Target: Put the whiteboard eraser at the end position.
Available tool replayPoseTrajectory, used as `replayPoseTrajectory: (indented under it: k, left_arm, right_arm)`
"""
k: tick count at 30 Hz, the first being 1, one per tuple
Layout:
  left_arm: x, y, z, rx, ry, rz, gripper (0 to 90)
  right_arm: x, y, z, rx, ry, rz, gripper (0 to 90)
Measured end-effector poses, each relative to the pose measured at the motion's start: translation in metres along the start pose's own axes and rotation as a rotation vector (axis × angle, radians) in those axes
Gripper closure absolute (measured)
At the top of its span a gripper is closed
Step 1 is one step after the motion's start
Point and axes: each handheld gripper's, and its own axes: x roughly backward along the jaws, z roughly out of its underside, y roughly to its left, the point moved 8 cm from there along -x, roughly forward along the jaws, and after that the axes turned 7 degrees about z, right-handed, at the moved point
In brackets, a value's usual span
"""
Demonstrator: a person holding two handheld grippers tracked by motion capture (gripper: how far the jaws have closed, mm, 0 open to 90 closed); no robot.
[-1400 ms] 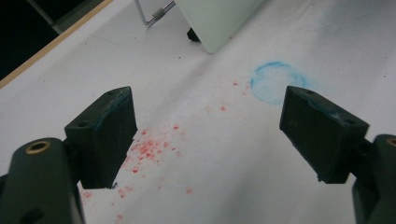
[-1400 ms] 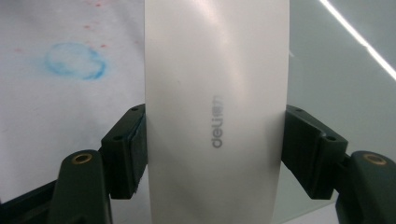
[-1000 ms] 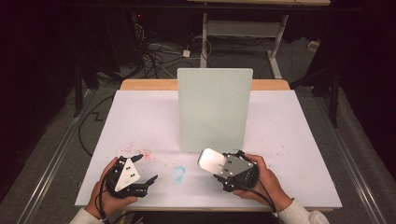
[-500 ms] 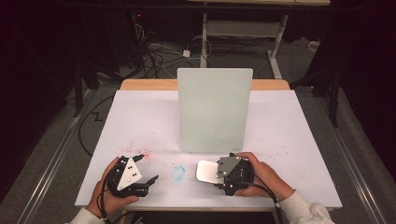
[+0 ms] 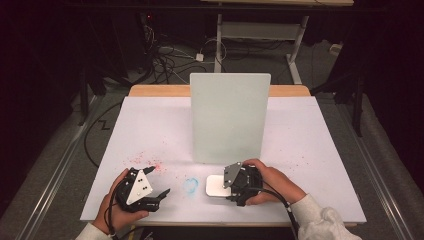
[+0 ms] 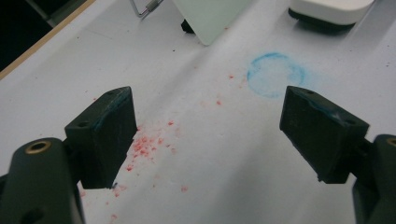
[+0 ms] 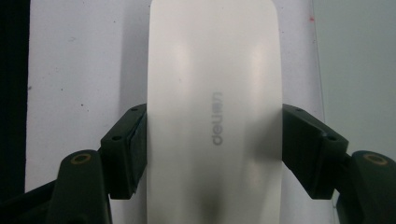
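High view: white table point(image 5: 150, 125) with a pale upright board point(image 5: 229, 117) standing mid-table, wooden edge strip showing behind it. Right gripper point(image 5: 231, 186) sits just in front of the board's lower edge, clamped on a white rounded device point(image 5: 216, 186) that rests on the table near the front edge. A blue ring smudge point(image 5: 190, 185) lies just left of the device, red specks point(image 5: 150, 165) further left. Left gripper point(image 5: 155, 187) is at the front-left, well apart from the device, jaws spread with nothing between them. Open table on both sides of the board; the front edge is close to both hands. No containers on the table. Left gripper view: jaws wide over bare table, red specks point(image 6: 144, 144) between and under the left pad, blue ring point(image 6: 275, 74) ahead toward the right pad. Device point(image 6: 331, 10) shows at the top right, raised on a dark underside, which the high view doesn't give. The board's bottom corner point(image 6: 210, 18) has a small black foot and a wire stand beside it. Right gripper view: both pads press the device's point(image 7: 215, 116) long sides, grip at about mid-length; grey lettering on top is readable here. Board point(image 7: 359, 56) is just off to the right, dark past the table edge at left.
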Motion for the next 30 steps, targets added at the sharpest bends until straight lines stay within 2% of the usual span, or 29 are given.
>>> replayPoseTrajectory:
  k: [5,9,11,17,20,22,25,30]
  left_arm:
    - [0.0,0.0,0.0,-0.001,-0.001,0.0,17.9]
    - [0.0,-0.001,-0.001,-0.004,-0.002,-0.002,17.8]
    - [0.0,0.0,-0.001,-0.004,-0.001,-0.004,17.8]
    - [0.002,-0.001,-0.001,-0.005,-0.002,-0.011,17.8]
    - [0.002,-0.001,-0.001,-0.006,-0.002,-0.012,17.8]
    - [0.002,-0.001,-0.001,-0.009,-0.001,-0.012,17.8]
    - [0.002,-0.001,-0.002,-0.011,-0.001,-0.014,17.8]
    - [0.003,-0.001,-0.002,-0.011,-0.002,-0.016,17.8]
  right_arm:
    - [0.001,0.0,0.0,-0.05,-0.055,0.01,29.5]
    - [0.014,-0.005,-0.002,-0.102,-0.138,0.025,28.4]
    - [0.019,-0.01,-0.002,-0.119,-0.156,0.074,28.4]
    - [0.033,-0.022,0.0,-0.19,-0.223,0.142,28.7]
    - [0.04,-0.03,0.001,-0.216,-0.244,0.207,26.3]
    - [0.045,-0.036,0.002,-0.246,-0.255,0.273,26.1]
    - [0.054,-0.043,0.003,-0.292,-0.288,0.314,25.8]
    - [0.065,-0.05,0.006,-0.324,-0.298,0.376,24.5]
